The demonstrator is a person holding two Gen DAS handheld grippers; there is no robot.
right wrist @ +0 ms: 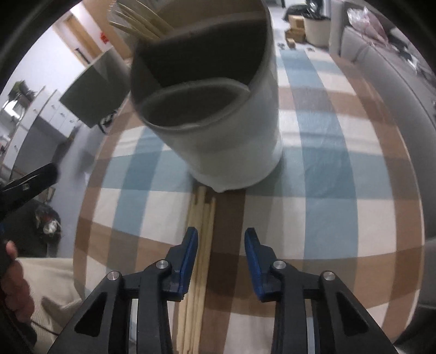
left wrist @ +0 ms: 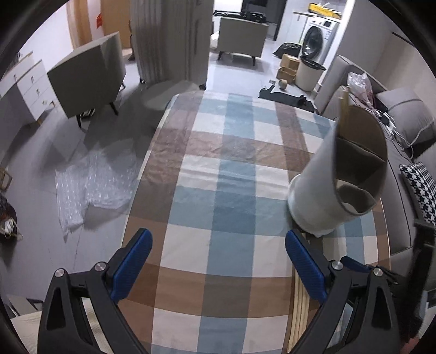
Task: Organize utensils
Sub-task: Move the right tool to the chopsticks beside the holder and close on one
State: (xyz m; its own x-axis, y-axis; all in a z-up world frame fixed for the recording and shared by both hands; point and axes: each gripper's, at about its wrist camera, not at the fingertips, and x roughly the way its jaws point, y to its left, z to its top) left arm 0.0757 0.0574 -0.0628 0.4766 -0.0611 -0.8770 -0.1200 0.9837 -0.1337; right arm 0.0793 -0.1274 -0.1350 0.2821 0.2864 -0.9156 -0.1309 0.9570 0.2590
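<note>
A pale cylindrical utensil holder [left wrist: 321, 196] [right wrist: 237, 136] with divided brown compartments stands on the checked tablecloth [left wrist: 218, 168] [right wrist: 327, 190]. A few wooden chopsticks [left wrist: 344, 106] [right wrist: 136, 21] stick up from its far compartment. Several more chopsticks [left wrist: 299, 307] [right wrist: 203, 217] lie flat on the cloth in front of its base. My left gripper [left wrist: 218, 235] is open wide over bare cloth, its right finger close to the lying chopsticks. My right gripper [right wrist: 222, 232] points down at the cloth with a narrow gap between its pads and nothing in it; the chopsticks run just beside its left finger.
The table's left edge [left wrist: 141, 174] drops to a floor with bubble wrap [left wrist: 90, 185]. A grey sofa [left wrist: 403, 130] runs along the right side. A hand [right wrist: 13, 272] and a cream garment [right wrist: 54, 280] show at the lower left of the right wrist view.
</note>
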